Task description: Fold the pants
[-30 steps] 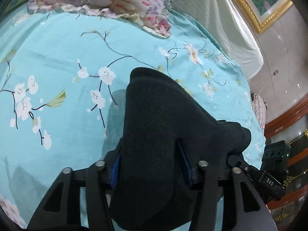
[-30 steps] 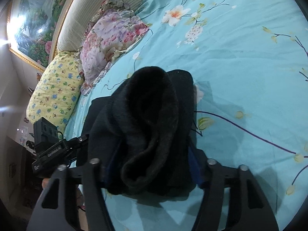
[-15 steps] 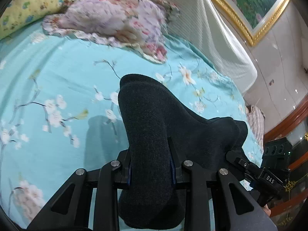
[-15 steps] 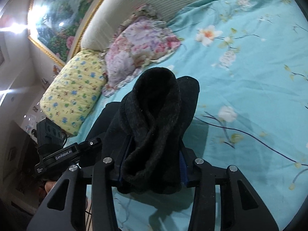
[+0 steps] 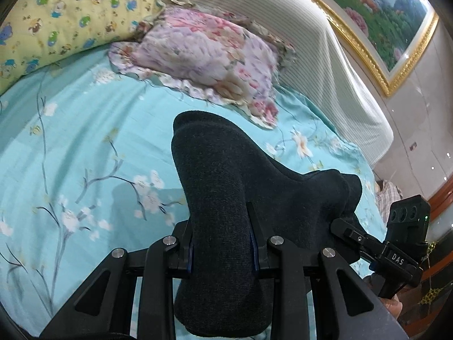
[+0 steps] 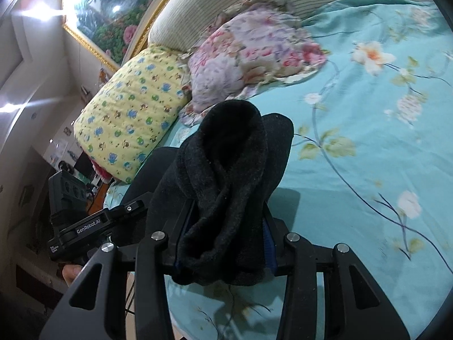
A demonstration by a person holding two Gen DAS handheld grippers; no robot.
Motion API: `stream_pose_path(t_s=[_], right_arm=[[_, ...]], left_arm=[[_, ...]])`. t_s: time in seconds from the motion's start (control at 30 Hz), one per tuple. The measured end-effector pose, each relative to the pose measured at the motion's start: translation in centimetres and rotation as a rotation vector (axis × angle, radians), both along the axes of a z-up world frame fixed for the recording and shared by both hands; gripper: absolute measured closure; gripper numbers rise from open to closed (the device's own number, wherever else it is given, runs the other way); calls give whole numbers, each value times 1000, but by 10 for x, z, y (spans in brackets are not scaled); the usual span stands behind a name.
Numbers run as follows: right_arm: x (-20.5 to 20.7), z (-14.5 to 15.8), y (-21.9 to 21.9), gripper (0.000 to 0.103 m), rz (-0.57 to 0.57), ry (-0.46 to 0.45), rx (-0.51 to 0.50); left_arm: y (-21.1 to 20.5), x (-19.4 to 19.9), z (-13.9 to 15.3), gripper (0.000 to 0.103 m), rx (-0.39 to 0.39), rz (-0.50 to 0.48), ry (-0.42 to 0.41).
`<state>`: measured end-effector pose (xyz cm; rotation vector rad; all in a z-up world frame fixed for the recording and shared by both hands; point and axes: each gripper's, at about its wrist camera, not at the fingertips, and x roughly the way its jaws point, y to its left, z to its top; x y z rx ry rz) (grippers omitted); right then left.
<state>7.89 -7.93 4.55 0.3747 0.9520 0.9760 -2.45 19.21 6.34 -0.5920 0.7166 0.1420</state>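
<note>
Both your grippers, left gripper (image 5: 222, 242) and right gripper (image 6: 223, 236), having just closed tighter, now pinch thick folds of the black fleecy knit pants (image 5: 226, 184), raised off the turquoise floral bedsheet (image 5: 70, 141) since a second ago, so the fold-over can begin.

Bright indoor light, window glare, fisheye-warped edges.

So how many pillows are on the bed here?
2: a yellow cartoon-print pillow toward the bed's edge, and a pink floral ruffled pillow beside it, both against the striped headboard. More may lie out of frame.
</note>
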Motion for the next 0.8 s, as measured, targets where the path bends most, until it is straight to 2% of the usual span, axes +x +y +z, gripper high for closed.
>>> stream_pose_path(t_s=[0.4,0.8], right_arm=[[28,4,47,59,59,-17,-27],[56,-8,80,59,100,-10,-64]], left_arm=[[33,17,-3,75,4,60,6],[56,36,-15,75,0,90,28]])
